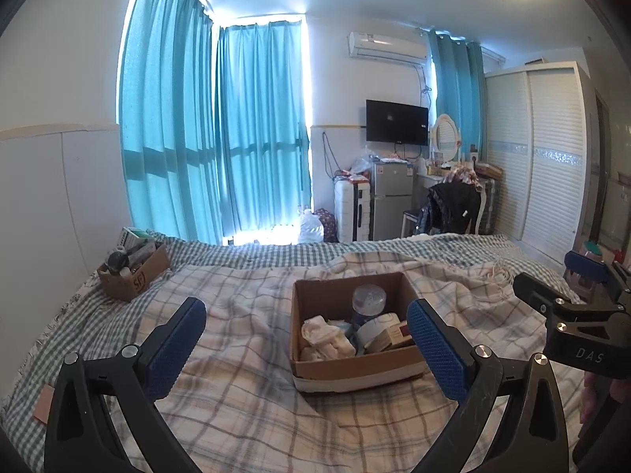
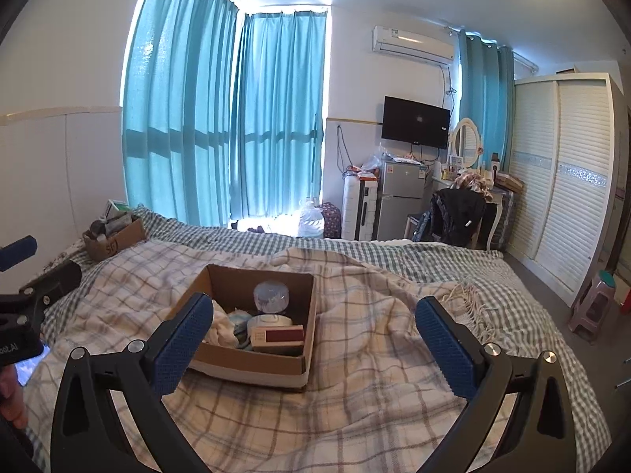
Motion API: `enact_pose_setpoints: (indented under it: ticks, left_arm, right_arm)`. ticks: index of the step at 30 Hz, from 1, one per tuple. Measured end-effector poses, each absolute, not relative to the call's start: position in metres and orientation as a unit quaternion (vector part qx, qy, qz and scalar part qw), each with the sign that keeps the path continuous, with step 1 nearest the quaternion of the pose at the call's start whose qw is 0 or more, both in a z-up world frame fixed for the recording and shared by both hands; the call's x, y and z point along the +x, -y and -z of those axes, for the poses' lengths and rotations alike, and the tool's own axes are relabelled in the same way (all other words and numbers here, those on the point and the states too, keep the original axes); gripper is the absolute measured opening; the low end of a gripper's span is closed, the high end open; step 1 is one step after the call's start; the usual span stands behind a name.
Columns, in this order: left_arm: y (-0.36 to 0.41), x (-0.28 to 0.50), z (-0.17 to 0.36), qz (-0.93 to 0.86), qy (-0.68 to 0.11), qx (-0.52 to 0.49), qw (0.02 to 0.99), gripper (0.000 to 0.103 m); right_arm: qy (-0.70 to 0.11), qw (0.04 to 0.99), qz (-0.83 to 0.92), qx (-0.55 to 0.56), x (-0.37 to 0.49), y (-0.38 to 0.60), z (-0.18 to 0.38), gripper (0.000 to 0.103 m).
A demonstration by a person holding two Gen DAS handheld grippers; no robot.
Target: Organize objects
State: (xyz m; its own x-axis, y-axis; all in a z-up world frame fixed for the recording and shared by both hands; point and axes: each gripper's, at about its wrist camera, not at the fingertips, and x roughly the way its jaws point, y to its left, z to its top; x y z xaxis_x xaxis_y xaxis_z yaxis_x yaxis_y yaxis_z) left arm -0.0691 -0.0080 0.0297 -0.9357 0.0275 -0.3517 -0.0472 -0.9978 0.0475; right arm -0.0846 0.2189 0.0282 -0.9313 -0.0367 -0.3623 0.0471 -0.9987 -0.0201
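Sitting on the plaid blanket near the middle of the bed, an open cardboard box held a clear-lidded jar, crumpled white cloth, a white round tub and a small red-and-cream carton. A second cardboard box, packed with odds and ends, stood well apart at the bed's far left corner by the teal curtains. The left hand-held gripper hovered over the blanket with jaws wide apart, empty; the right hand-held gripper likewise gaped open, holding nothing.
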Motion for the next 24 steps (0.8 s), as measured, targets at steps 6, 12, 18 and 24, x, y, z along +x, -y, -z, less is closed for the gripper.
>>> enact_pose_setpoints:
  ticks: [6, 12, 18, 24]
  left_arm:
    - [0.004, -0.073, -0.017, -0.981, -0.022, -0.192, 0.013, 0.103]
    - [0.004, -0.074, -0.013, -0.978, -0.016, -0.206, 0.017, 0.103]
    - [0.006, -0.074, -0.013, -0.977, -0.007, -0.211, 0.018, 0.103]
    - [0.005, -0.074, -0.013, -0.977, -0.007, -0.215, 0.018, 0.103]
  right_arm:
    - [0.0, 0.026, 0.981, 0.191, -0.088, -0.222, -0.021, 0.103]
    - [-0.009, 0.021, 0.981, 0.191, -0.087, -0.219, -0.022, 0.103]
    - [-0.008, 0.025, 0.98, 0.196, -0.088, -0.218, -0.02, 0.103]
    - [-0.008, 0.026, 0.98, 0.198, -0.087, -0.217, -0.019, 0.103]
